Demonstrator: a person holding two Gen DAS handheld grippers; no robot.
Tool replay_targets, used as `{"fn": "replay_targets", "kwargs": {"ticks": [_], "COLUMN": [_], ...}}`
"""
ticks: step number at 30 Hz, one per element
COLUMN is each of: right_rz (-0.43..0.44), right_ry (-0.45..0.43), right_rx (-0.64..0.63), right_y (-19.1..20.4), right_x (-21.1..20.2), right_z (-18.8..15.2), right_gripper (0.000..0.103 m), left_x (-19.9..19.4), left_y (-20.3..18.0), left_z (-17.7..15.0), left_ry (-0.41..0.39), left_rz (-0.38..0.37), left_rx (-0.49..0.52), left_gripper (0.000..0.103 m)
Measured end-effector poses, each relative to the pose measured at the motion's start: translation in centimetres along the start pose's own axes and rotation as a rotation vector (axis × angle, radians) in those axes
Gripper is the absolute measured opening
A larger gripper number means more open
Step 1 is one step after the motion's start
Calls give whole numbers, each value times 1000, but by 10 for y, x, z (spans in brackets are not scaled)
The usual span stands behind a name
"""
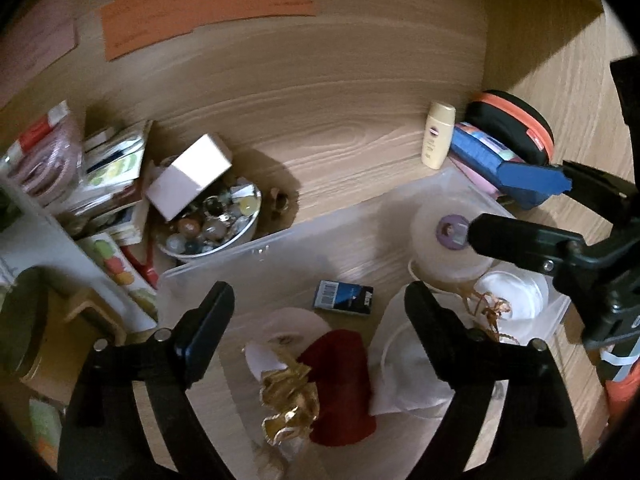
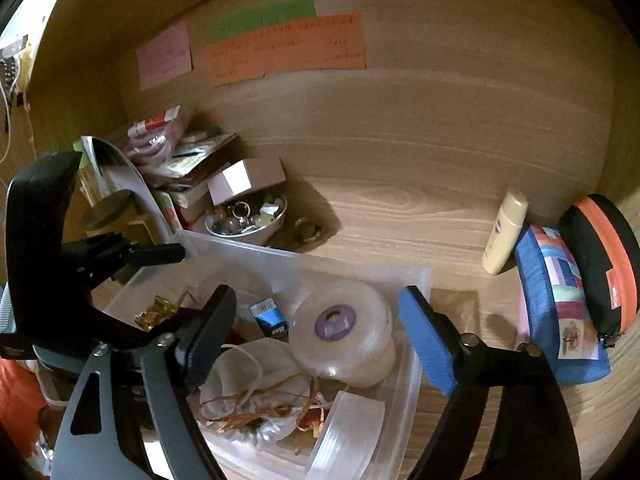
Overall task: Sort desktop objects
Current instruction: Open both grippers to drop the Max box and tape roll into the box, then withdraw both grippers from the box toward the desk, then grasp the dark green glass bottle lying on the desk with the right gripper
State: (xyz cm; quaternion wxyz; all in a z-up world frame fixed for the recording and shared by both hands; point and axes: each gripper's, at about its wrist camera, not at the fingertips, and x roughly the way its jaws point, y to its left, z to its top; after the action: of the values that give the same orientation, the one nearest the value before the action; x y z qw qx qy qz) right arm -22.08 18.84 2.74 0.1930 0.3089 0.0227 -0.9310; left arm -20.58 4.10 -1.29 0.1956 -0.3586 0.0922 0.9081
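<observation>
Your left tongs (image 1: 320,312) hang open above the red pouch (image 1: 340,384) in the clear bin (image 1: 276,240) on the desk (image 1: 340,140). To the right, your right tongs (image 2: 320,328) gape empty over the tape roll (image 2: 340,328); the blue pencil case (image 2: 556,300) lies rightmost.

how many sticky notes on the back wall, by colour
pink note: 1
green note: 1
orange notes: cannot tell how many; several overlap in one strip
total: at least 3
</observation>
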Motion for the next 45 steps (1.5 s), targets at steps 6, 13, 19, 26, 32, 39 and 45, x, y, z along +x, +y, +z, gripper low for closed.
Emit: {"fn": "replay_targets", "kwargs": {"ticks": [6,13,19,26,32,39,45], "right_rz": [19,15,-34,-79,-67,16,102], "right_ry": [22,45,-11,-40,-40,26,107], "right_rx": [25,8,-49,-87,-103,-165,-178], "right_y": [-3,5,24,48,74,114,136], "right_x": [2,1,-27,-54,-64,-51,-32], "right_z": [-1,-1,-3,-21,-40,-71,-95], "right_gripper": [86,87,89,96,96,96,96], "left_x": [-18,-59,-97,-124,-128,-126,-119], "left_y": [17,40,55,63,65,69,70], "left_z": [-7,-19,-35,-63,-93,-129,-154], "left_ry": [-24,-93,-170,-204,-170,-107,-63], "left_rz": [31,66,102,145,149,162,149], "left_rx": [-54,-107,-136,-145,-151,-161,-177], "left_gripper": [96,97,98,99,99,99,99]}}
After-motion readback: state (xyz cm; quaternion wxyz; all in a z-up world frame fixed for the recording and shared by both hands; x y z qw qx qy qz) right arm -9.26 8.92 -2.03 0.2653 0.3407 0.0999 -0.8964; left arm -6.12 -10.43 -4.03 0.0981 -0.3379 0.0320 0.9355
